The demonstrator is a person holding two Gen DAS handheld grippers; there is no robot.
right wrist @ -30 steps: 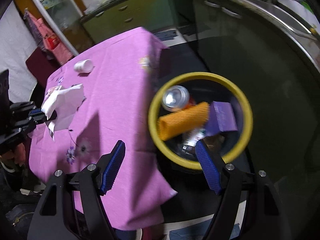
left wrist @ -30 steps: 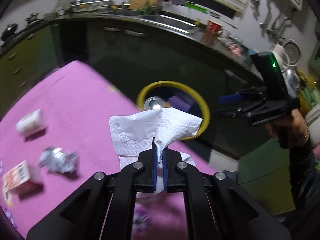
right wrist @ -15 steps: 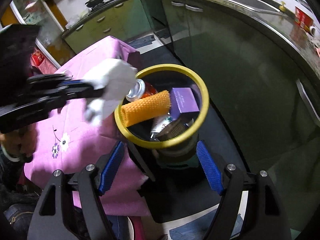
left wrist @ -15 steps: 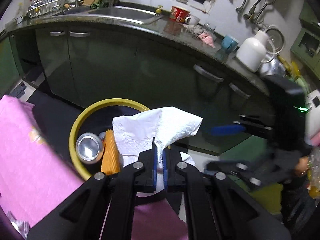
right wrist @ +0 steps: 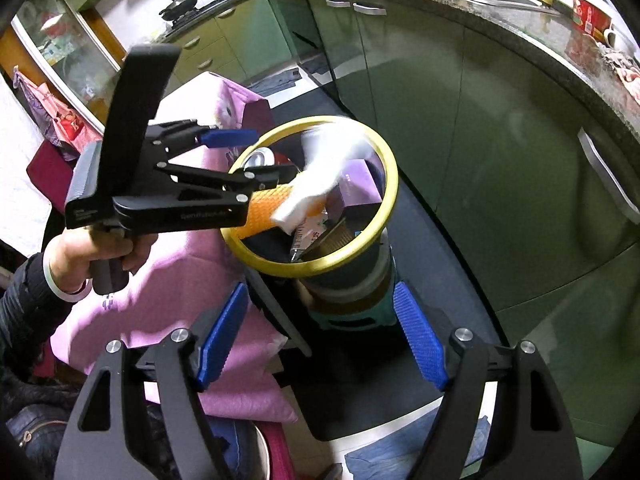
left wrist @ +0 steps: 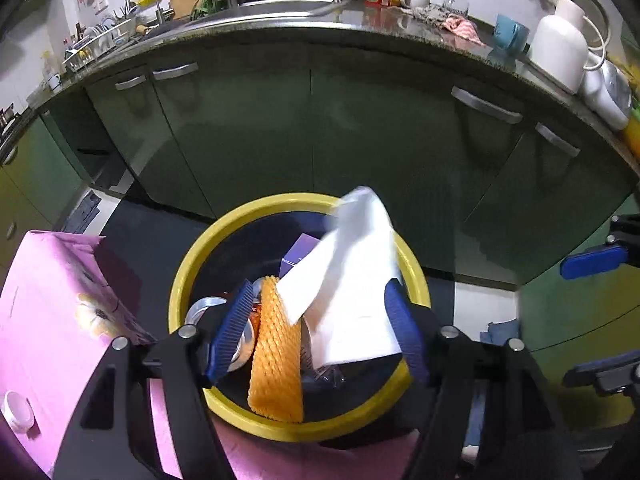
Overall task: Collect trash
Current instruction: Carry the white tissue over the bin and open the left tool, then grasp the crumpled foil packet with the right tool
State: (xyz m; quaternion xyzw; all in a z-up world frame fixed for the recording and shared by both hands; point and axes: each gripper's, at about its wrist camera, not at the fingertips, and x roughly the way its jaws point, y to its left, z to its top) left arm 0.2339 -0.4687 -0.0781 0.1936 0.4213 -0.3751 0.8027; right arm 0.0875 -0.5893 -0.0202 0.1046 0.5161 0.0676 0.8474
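My left gripper [left wrist: 318,330] is open above the yellow-rimmed trash bin [left wrist: 180,284]. A white paper tissue [left wrist: 352,280] is loose between the open jaws, falling into the bin. The bin holds an orange foam net [left wrist: 276,360], a purple box [left wrist: 300,254] and a silver can [left wrist: 202,308]. In the right wrist view the left gripper [right wrist: 240,156] hovers over the bin [right wrist: 390,200], with the blurred tissue [right wrist: 320,172] dropping in. My right gripper [right wrist: 320,344] is open and empty, in front of the bin.
A table with a pink cloth [left wrist: 52,320] stands left of the bin, with a small white container [left wrist: 16,410] on it. Dark green kitchen cabinets [left wrist: 320,120] under a counter run behind the bin. The pink cloth [right wrist: 168,272] hangs beside the bin.
My left gripper moved over the bin, then opened and let go of the tissue, which now falls into the bin. The right gripper stayed open and drew back a little.
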